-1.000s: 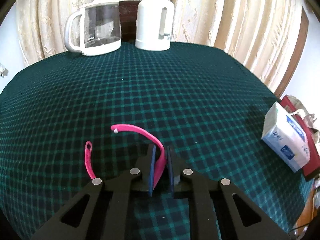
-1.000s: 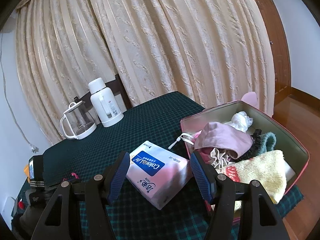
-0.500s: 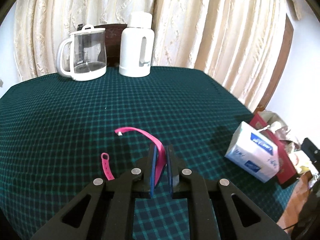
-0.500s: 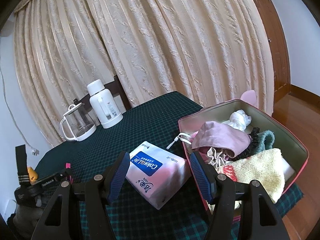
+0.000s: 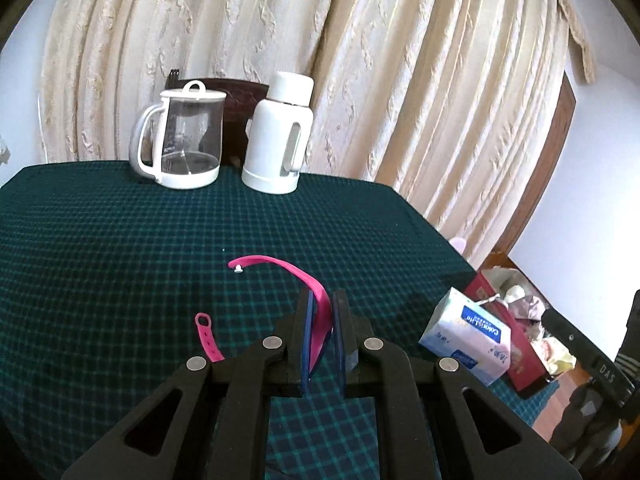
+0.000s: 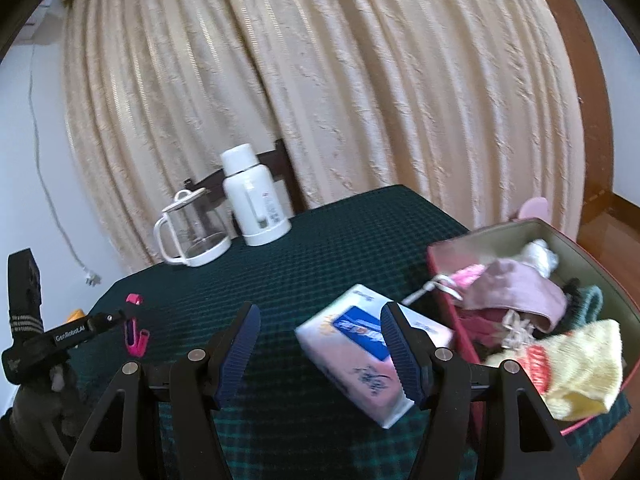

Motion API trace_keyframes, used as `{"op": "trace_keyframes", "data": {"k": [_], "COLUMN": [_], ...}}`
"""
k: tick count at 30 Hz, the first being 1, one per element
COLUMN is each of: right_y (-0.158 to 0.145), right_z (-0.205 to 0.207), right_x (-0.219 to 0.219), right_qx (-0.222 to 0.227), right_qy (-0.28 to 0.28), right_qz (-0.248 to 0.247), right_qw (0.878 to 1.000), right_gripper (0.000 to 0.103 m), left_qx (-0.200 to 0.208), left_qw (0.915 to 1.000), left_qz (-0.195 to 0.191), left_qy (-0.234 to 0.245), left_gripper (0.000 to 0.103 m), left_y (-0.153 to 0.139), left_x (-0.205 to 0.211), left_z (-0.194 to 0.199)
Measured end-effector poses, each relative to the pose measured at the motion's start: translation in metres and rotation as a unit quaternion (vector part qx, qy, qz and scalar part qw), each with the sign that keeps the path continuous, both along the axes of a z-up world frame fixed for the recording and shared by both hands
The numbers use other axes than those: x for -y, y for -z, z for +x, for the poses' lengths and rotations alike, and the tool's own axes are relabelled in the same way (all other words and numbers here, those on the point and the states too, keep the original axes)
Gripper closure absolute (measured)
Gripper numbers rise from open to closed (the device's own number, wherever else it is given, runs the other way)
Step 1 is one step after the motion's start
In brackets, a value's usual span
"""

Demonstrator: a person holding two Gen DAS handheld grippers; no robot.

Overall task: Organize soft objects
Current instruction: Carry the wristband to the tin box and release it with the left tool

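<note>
My left gripper (image 5: 323, 300) is shut on a pink rubber strap (image 5: 280, 266), held above the green checked tablecloth (image 5: 120, 240); one end curls forward, the other end (image 5: 206, 336) sticks out at the left. The left gripper with the strap (image 6: 135, 340) also shows in the right wrist view. My right gripper (image 6: 320, 316) is open and empty, above and around a tissue pack (image 6: 360, 344). A red box (image 6: 440, 276) at the right holds soft cloths, a pink pouch (image 6: 520, 284) and a yellow towel (image 6: 580, 364).
A glass kettle (image 5: 180, 136) and a white thermos (image 5: 280, 136) stand at the table's far edge, before beige curtains. The tissue pack (image 5: 468, 332) and the box (image 5: 516, 336) lie at the table's right edge. A wooden door frame (image 6: 580, 80) is at the right.
My left gripper has lifted with the strap and tilted up, so the table looks farther. My right gripper shifted left, so the tissue pack now lies under its right finger.
</note>
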State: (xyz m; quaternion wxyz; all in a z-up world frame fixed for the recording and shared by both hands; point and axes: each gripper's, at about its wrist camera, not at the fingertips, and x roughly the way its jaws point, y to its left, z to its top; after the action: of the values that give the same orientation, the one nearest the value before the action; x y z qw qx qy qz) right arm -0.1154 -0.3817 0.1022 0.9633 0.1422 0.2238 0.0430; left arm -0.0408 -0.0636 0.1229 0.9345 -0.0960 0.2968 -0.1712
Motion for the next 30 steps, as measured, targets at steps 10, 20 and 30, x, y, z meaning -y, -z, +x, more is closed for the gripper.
{"op": "trace_keyframes", "data": {"k": [10, 20, 30], "right_y": [-0.005, 0.008, 0.020], "right_z": [-0.018, -0.041, -0.056], "right_x": [0.018, 0.080, 0.123], "right_qx": [0.012, 0.005, 0.004], "right_qy": [0.039, 0.115, 0.164], "right_qz": [0.000, 0.017, 0.039], "right_qw": [0.999, 0.993, 0.986], "right_gripper": [0.037, 0.037, 0.037], "left_qx": [0.004, 0.011, 0.020], "left_qw": [0.9967, 0.9823, 0.9602], "left_qz": [-0.020, -0.021, -0.019], "left_qy": [0.078, 0.186, 0.278], "left_gripper": [0.094, 0.094, 0.094], "left_y": [-0.016, -0.031, -0.037], "left_x": [0.053, 0.155, 0.250], "left_z": [0.004, 0.004, 0.004]}}
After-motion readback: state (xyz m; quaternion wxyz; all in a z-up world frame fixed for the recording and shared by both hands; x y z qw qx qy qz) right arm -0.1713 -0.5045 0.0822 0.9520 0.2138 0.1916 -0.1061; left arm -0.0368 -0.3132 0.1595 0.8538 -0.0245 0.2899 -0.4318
